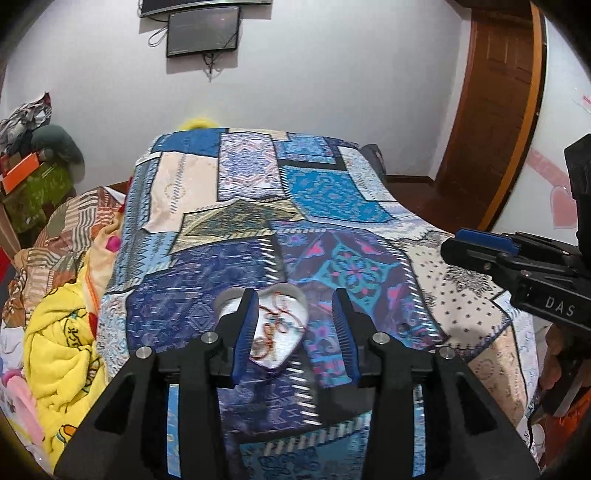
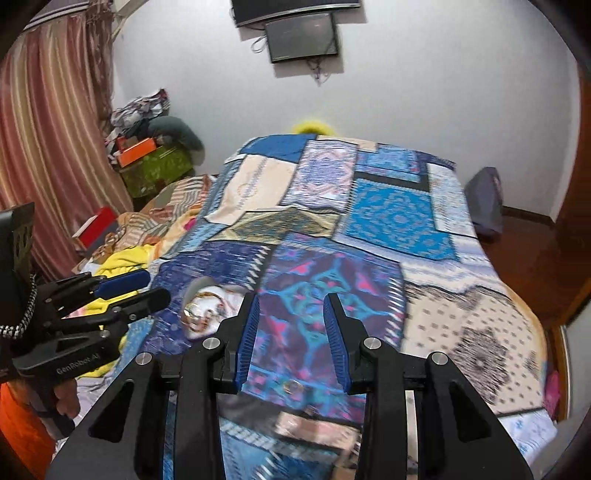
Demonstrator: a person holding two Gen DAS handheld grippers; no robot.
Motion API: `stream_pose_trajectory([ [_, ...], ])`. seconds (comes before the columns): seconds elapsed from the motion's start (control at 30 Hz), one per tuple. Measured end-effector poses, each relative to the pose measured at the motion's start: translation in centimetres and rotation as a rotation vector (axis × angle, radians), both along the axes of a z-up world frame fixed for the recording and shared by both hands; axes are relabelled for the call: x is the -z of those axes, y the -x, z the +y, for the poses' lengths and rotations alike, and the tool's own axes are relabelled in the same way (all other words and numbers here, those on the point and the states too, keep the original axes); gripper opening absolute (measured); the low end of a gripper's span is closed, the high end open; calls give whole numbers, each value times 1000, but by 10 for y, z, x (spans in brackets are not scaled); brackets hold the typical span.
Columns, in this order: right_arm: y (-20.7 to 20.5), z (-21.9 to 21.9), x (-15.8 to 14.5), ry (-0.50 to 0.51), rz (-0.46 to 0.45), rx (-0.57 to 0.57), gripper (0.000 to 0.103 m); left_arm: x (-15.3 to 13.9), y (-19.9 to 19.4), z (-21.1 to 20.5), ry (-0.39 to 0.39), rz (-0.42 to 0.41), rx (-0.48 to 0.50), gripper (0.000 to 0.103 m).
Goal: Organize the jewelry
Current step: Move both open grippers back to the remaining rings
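Both grippers hang with their jaws spread and nothing between them. Seen from its own camera, the left gripper point(image 1: 295, 332) has its blue pads apart over the near part of the bed, and the heart-shaped white dish point(image 1: 275, 332) sits just past and partly behind its left finger. The dish holds a loose tangle of reddish and gold jewelry point(image 1: 275, 319), so it probably serves as the collecting spot, placed close where either tool can reach it. The right gripper point(image 2: 291, 332) is likewise open, aimed at the patchwork bedspread point(image 2: 388, 221). A small round piece, perhaps a ring point(image 2: 293, 386), lies on the cloth low between its fingers, apart from the dish; the blur leaves its kind uncertain. That placement suggests the right tool is lined up to take it next, with the left waiting beside the dish. Farther off, a pile of bedding point(image 1: 70, 332) lies to the left, and a dark screen point(image 1: 203, 31) hangs on the far wall.
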State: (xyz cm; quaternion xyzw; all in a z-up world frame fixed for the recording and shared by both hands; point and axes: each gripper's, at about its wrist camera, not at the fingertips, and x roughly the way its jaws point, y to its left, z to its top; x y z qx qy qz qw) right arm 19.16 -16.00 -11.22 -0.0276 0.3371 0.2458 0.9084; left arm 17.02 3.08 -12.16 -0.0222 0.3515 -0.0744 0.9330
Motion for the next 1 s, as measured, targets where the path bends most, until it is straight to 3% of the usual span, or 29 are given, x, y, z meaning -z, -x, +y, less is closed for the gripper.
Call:
stream_pose_trajectory([
  [0.37, 3, -54, 26, 23, 77, 97, 33, 27, -7, -50, -10, 87, 84, 41],
  [0.77, 4, -59, 74, 15, 205, 84, 33, 95, -20, -74, 8, 265, 132, 41],
  [1.0, 0, -54, 89, 4, 241, 66, 33, 116, -30, -90, -46, 272, 169, 33],
])
